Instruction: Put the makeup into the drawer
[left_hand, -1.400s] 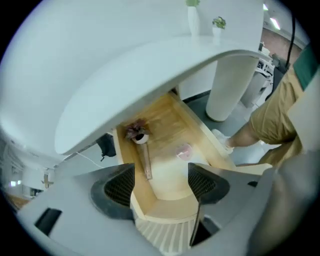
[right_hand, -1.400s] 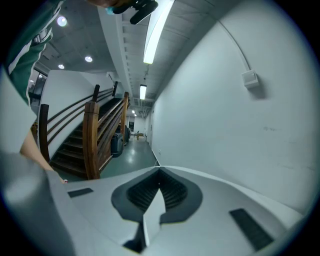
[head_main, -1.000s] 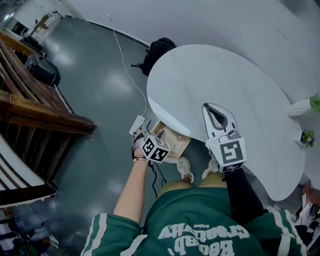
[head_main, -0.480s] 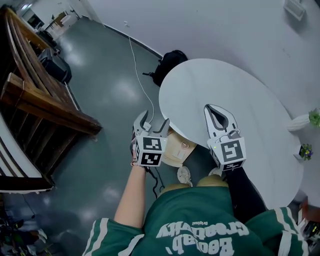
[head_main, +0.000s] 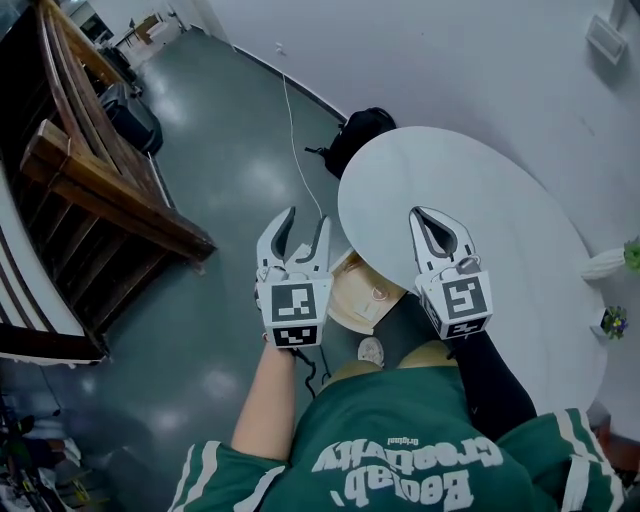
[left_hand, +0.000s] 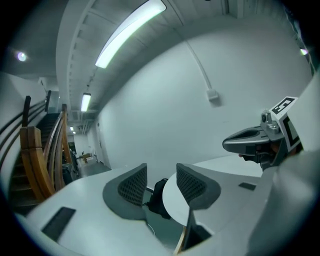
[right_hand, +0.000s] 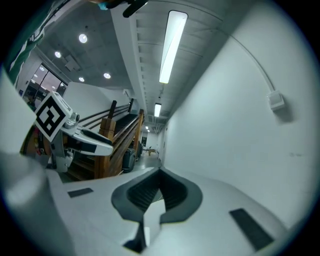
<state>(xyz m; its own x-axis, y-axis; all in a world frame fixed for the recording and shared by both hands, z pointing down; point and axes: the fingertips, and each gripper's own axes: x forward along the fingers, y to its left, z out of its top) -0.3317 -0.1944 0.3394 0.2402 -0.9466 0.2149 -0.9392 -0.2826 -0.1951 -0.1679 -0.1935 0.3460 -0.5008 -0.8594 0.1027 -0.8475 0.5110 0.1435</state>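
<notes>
You hold both tongs up in front of you, pointing out almost flat, and the thing that matters is far below them. A light wooden box (head_main: 362, 298) sits low on the grey floor (head_main: 230, 190), tucked part way under the edge of the round white table (head_main: 520, 200). It is most likely the drawer. In the head view it shows in the gap between your two tongs, a bit closer to the left tongs (head_main: 305, 218) than to the right tongs (head_main: 424, 214). So any reach for it goes down, and your left hand has the shorter way. You cannot pick out any makeup in these views. None shows on the part of the table top you can see, and a small round mark on the box is too small to name, so its long side cannot be told either. That fits makeup already put away in the box, and it also fits makeup lying somewhere out of sight. The left tongs are about half open, their jaws have just been closing, and only air is between them, with a black bag (left_hand: 159, 199) far behind. The right tongs are pressed together at the tips and hold nothing.
</notes>
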